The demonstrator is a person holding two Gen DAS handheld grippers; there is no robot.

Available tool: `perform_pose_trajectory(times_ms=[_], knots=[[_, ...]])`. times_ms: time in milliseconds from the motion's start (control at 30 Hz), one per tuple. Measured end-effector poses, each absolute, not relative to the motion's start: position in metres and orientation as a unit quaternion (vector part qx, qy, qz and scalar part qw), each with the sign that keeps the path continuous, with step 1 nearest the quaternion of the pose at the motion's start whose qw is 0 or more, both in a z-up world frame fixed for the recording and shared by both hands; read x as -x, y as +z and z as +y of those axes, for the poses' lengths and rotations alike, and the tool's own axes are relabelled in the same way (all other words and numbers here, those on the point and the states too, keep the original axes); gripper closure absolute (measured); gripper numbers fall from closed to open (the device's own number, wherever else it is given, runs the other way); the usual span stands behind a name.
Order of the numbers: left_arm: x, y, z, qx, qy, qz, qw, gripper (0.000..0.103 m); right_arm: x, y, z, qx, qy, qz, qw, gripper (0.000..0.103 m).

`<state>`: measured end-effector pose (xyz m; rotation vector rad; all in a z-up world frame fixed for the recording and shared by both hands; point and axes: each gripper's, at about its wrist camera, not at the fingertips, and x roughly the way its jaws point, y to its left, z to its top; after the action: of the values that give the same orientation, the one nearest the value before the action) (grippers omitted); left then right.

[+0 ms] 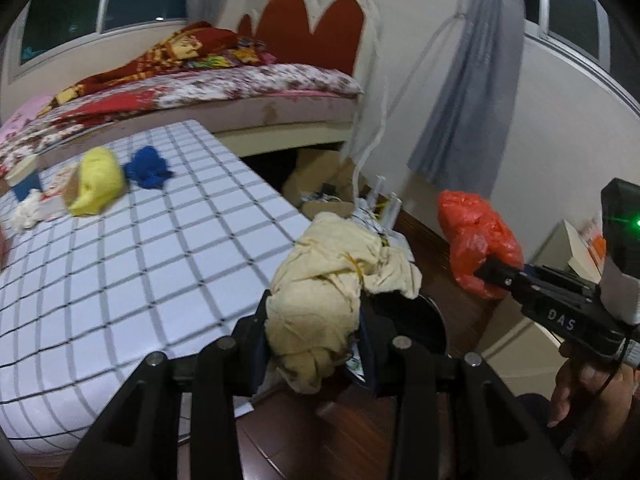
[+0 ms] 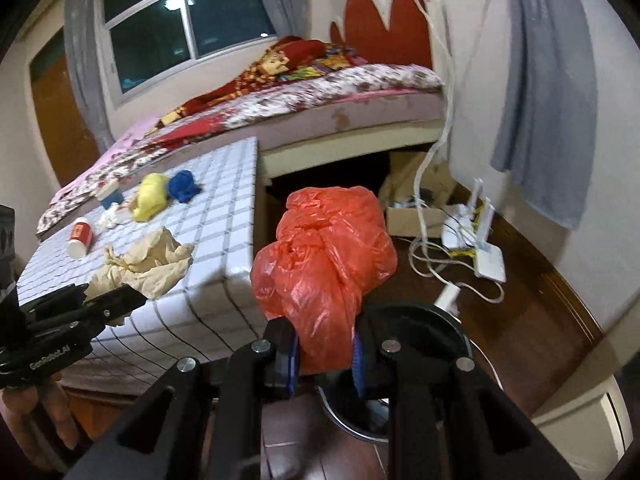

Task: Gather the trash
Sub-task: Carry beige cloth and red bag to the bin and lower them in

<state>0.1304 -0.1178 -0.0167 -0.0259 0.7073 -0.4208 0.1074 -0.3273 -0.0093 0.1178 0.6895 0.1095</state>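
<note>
My left hand-held gripper (image 1: pixel 316 356) clamps a cream rag (image 1: pixel 320 300); my right hand-held gripper (image 2: pixel 325 360) clamps an orange bag (image 2: pixel 324 256). Both hang above the bin (image 2: pixel 452 320) beside the table (image 2: pixel 224 240), seemingly ready for dropping.

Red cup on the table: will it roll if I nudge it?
Probably. The red cup lies on its side, so its round body could roll across the table. It looks light and likely empty, though its inside is hidden, so it may skid.
</note>
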Motion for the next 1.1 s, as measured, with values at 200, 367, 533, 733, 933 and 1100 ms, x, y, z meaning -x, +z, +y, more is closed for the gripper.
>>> perform_pose_trajectory(times_ms=[200, 367, 533, 733, 933, 1100], knots=[[-0.127, -0.028, -0.157, 0.002, -0.239, 0.362, 0.901, 0.064, -0.095, -0.024, -0.360, -0.067, 0.019, 0.354, 0.933, 0.081], [-0.130, -0.046, -0.184, 0.009, -0.252, 0.384, 0.888, 0.064, -0.089, -0.037, -0.382, -0.076, -0.001, 0.364, 0.928, 0.081], [-0.140, -0.069, -0.206, 0.003, -0.257, 0.407, 0.877, 0.064, -0.093, -0.059, -0.400, -0.084, -0.012, 0.382, 0.920, 0.081], [-0.164, -0.099, -0.216, 0.023, -0.253, 0.443, 0.860, 0.064, -0.122, -0.103, -0.412, -0.083, -0.012, 0.425, 0.901, 0.081], [-0.174, -0.122, -0.229, 0.010, -0.251, 0.468, 0.847, 0.062, -0.140, -0.136, -0.415, -0.080, 0.002, 0.458, 0.886, 0.081], [-0.183, -0.140, -0.237, 0.004, -0.249, 0.488, 0.836, 0.025, -0.157, -0.168, -0.417, -0.079, 0.025, 0.495, 0.865, 0.045]])
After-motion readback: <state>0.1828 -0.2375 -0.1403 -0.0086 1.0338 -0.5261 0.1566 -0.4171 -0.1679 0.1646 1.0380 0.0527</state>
